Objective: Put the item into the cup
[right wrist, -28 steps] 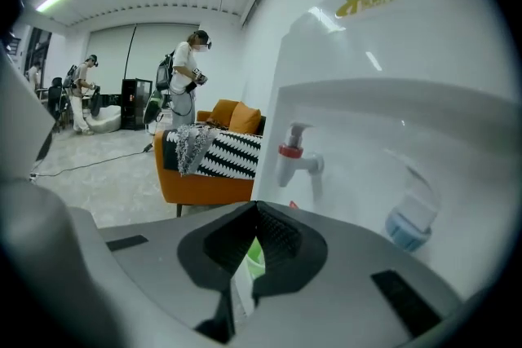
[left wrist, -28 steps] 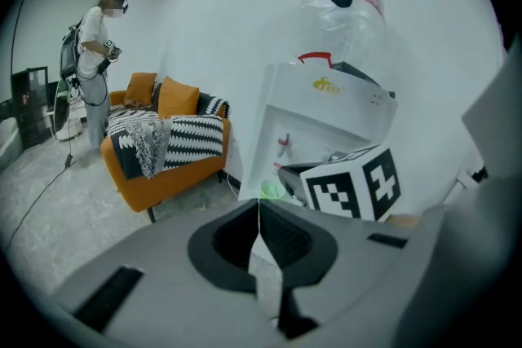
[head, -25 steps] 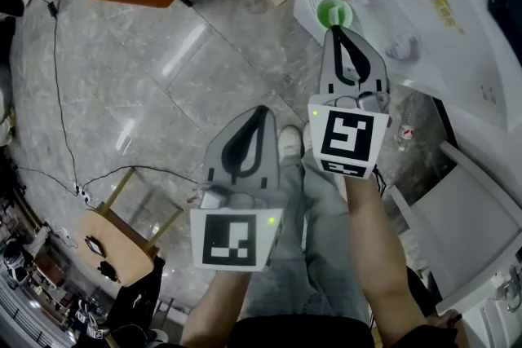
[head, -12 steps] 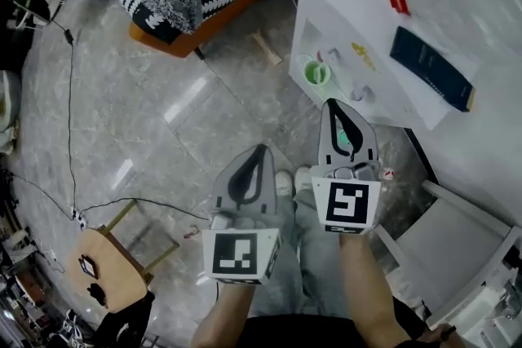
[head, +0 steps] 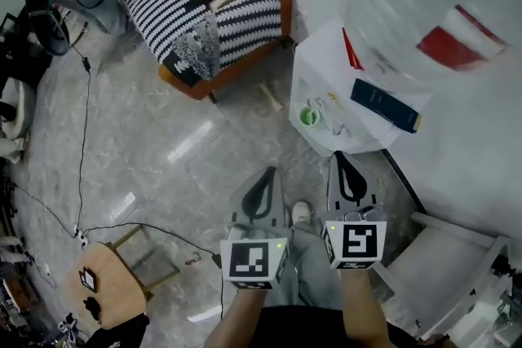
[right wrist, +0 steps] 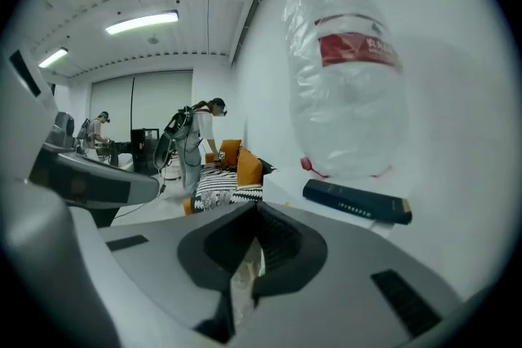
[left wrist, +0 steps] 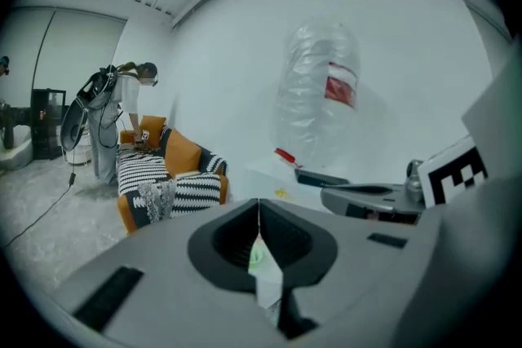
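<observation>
Down at the bottom middle of the head view, both grippers are held side by side over the grey marble floor (head: 171, 167). The left gripper (head: 268, 171) has its jaws pressed together with nothing between them, and its own view shows the two tips meeting in a thin line (left wrist: 258, 206). Same deal with the right gripper (head: 338, 156): jaws together and empty in its own view too (right wrist: 255, 209).

The small green round cup (head: 309, 116) sits right of centre in the head view, near the edge of the white table (head: 320, 76), well apart from both grippers. A couple of small pale bits (head: 336, 129) lie just beside the cup on its right. One of them may be the item, but they're too small for me to tell what they are.

Further right on the table there's a dark blue book (head: 385, 104) lying flat, plus a big clear plastic water bottle with a red label (head: 432, 8) filling the upper right corner. The book (right wrist: 356, 202) and the bottle (right wrist: 349, 77) show up nicely in the right gripper view as well.

Upper left of the head view has a black-and-white striped sofa with orange cushions (head: 196, 8), and the lower left corner has a small wooden stool (head: 106, 283) with a black cable (head: 84, 134) trailing across the floor nearby.
</observation>
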A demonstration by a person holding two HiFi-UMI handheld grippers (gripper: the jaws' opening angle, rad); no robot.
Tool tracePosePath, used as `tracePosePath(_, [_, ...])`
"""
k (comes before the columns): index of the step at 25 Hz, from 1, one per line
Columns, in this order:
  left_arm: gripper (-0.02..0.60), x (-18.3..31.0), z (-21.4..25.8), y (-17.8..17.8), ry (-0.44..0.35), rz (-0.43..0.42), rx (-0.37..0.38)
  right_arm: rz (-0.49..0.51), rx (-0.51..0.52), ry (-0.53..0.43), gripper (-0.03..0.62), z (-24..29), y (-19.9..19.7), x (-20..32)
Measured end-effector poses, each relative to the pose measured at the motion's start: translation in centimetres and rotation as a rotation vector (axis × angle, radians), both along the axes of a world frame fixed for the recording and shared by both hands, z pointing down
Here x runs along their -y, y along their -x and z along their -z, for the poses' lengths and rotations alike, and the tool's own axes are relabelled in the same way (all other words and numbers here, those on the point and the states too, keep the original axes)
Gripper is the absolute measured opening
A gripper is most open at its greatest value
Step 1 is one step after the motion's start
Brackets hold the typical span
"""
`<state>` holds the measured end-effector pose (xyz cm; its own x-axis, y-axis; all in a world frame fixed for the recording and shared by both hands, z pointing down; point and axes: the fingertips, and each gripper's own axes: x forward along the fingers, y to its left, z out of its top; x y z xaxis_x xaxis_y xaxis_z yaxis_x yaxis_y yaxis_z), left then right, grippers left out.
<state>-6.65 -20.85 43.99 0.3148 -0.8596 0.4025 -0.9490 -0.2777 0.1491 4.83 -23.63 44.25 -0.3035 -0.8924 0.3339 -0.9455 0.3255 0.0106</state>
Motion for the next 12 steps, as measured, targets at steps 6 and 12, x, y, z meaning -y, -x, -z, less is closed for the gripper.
tracePosePath(6, [0.012, -0.1, 5.8, -2.2, -0.082, -0.013, -0.023, -0.017, 0.063, -0.056, 0.011, 6.8, -1.8, -1.1])
tracePosePath(12, [0.014, -0.4, 10.4, -4.3, -0.150, -0.044, -0.027, 0.019, 0.084, -0.110, 0.011, 11.7, -2.8, -2.3])
